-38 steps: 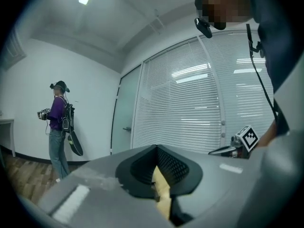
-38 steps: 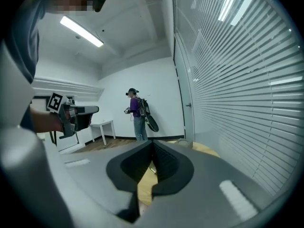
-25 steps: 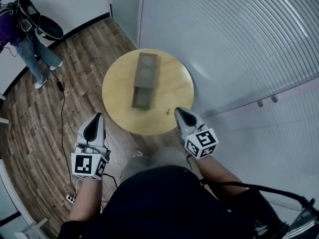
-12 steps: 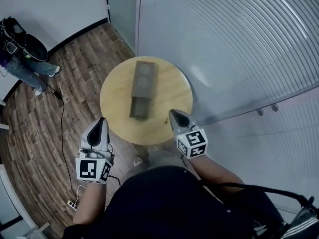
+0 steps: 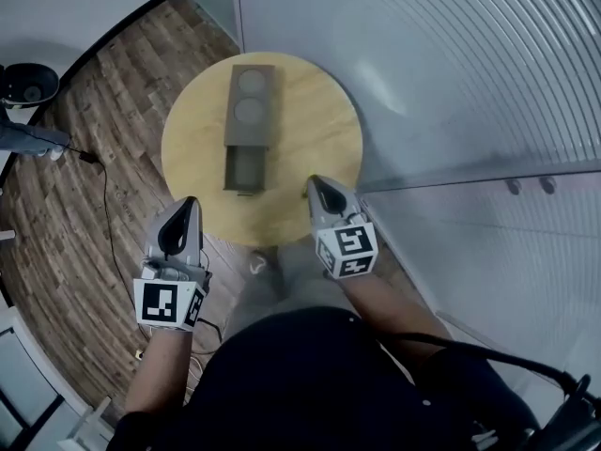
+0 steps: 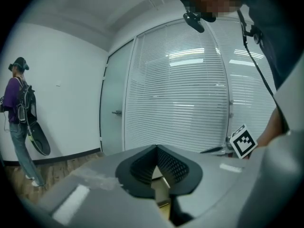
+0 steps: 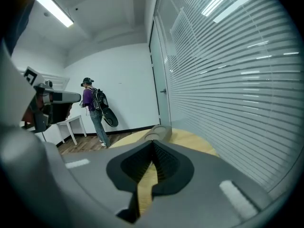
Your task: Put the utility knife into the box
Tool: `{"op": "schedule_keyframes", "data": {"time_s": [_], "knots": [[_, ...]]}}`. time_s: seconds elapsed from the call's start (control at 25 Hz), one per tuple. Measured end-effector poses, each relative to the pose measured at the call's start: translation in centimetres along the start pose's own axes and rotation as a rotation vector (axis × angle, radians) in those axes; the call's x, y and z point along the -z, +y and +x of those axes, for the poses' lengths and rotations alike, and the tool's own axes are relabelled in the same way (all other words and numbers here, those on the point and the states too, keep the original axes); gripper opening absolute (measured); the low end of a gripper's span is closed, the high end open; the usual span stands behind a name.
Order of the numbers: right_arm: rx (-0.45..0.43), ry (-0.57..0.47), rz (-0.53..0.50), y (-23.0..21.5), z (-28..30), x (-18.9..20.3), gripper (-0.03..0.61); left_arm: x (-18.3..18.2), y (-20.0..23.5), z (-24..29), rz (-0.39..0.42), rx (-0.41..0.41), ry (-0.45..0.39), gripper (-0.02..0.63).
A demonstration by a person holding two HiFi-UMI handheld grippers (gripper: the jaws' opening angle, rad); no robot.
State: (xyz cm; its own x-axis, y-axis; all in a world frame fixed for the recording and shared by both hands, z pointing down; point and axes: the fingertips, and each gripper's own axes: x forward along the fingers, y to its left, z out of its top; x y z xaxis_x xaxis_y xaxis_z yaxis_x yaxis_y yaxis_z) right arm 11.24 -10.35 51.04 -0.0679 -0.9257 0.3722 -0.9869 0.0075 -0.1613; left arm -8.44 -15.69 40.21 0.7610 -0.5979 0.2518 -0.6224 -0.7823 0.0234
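My left gripper [image 5: 184, 205] hangs just off the desk's [image 5: 315, 111] near-left edge, fingers pressed together on nothing. My right gripper [image 5: 314, 184] is over the near-right edge, fingers likewise closed and empty. The box [image 5: 250, 101] lies mid-desk, its long axis running from near edge to far edge, with its drawer [image 5: 244, 169] pulled out toward me. I cannot make out the utility knife.
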Motion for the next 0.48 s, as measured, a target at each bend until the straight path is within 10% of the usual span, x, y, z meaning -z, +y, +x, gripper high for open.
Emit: {"op": "schedule_keyframes", "data": {"time_s": [0.48], "knots": [[0.099,0.158,0.046,-4.5,3.4,10.3,0.073,4.4,-1.1,5.3,0.078,0.052,0.071,0.003]]}}
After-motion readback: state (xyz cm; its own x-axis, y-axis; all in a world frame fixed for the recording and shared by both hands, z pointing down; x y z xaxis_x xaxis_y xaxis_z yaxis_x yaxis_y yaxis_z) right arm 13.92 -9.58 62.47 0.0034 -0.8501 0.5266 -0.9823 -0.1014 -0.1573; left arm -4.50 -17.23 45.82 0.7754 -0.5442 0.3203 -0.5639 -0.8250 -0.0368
